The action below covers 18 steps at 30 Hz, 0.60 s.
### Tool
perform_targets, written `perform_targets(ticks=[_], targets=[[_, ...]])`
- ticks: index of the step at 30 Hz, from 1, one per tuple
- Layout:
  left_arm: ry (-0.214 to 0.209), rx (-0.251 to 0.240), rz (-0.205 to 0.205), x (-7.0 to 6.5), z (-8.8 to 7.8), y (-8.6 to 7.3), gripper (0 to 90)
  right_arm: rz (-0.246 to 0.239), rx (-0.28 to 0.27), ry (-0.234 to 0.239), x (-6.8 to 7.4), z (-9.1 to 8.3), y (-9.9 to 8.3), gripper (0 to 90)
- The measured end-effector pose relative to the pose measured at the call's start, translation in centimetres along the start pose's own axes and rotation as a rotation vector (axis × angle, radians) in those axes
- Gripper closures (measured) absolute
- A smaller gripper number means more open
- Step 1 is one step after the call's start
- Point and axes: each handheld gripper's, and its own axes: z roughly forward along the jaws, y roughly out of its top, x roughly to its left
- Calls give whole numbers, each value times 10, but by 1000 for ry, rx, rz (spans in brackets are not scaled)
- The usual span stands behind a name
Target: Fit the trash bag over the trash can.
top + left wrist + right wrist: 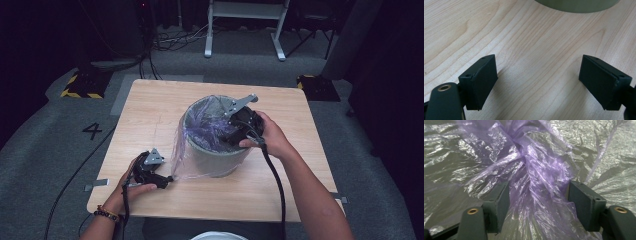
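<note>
1. The right gripper (pixel 235 131) dips into the bin (pixel 212 150) from its 3 o'clock rim, jaws apart around a bunched fold of bag.
2. The left gripper (pixel 167 180) rests on the table (pixel 150 100) at the bin's 8 o'clock, jaws apart, empty.
3. 1 crinkled translucent purple bag (pixel 534 170) lines the 1 grey bin at table centre, spilling over its 9 o'clock side.

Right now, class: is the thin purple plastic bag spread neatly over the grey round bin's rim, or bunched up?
Bunched up: the thin purple plastic bag is gathered into crumpled folds inside the grey round bin.
</note>
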Motion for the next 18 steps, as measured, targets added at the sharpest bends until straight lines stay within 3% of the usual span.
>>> perform_targets(ticks=[3, 6, 8, 12, 16, 18], targets=[[0, -1, 1, 0, 0, 0, 149, -9, -4, -1, 1, -1, 1, 304], [0, 2, 4, 0, 0, 0, 149, -20, -42, -26, 3, -6, 3, 309], [0, 2, 4, 0, 0, 0, 149, -32, -66, -40, 3, -10, 4, 404], [-1, 3, 5, 0, 0, 0, 148, -43, -119, -22, 3, -14, 6, 537], [-2, 2, 4, 0, 0, 0, 148, -59, -112, 22, 3, -10, 9, 642], [-3, 2, 3, 0, 0, 0, 148, -55, -82, 35, 2, -7, 9, 679]])
